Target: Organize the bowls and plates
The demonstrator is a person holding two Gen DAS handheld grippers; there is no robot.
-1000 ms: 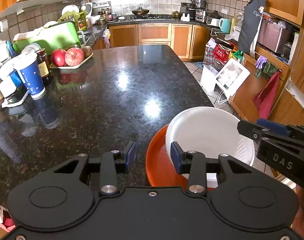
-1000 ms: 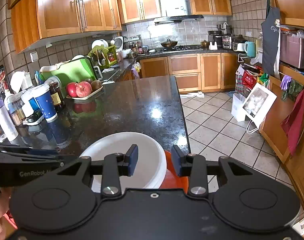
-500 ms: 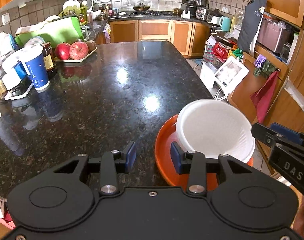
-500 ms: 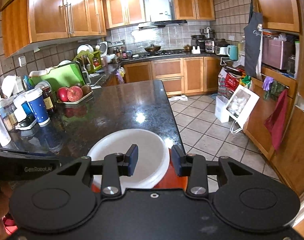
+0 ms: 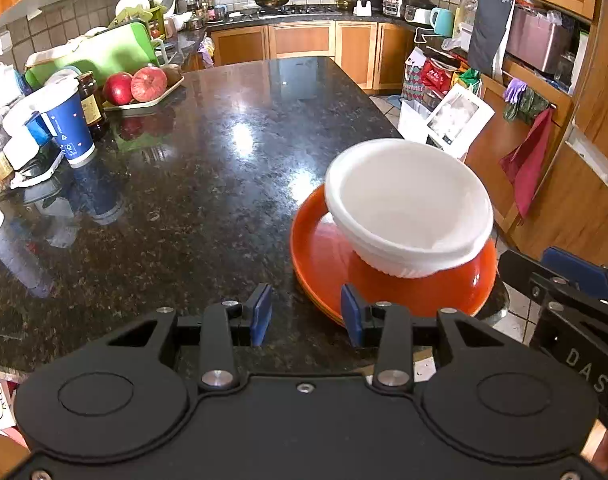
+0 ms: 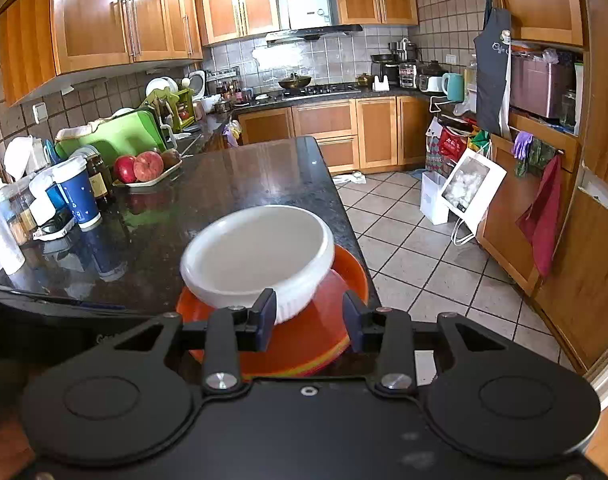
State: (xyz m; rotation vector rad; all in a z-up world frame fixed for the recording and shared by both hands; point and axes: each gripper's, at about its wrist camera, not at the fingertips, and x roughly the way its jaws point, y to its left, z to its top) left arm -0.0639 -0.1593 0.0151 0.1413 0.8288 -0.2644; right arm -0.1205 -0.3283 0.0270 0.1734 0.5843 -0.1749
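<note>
A deep white ceramic bowl [image 5: 407,208] with a ribbed outer wall and a thick rolled rim sat upright and empty on a round, glossy orange plate [image 5: 323,248]. The bowl was slightly tilted and stood off-centre, toward the plate's right side as the left wrist view showed it. Seen from the right wrist, the same bowl [image 6: 258,254] covered much of the plate [image 6: 304,336], leaving an orange crescent exposed at the near and right sides. A thin yellow line showed along the plate's near rim; whether a second plate lay beneath could not be determined. The plate rested flat at the near right corner of the worktop.
</note>
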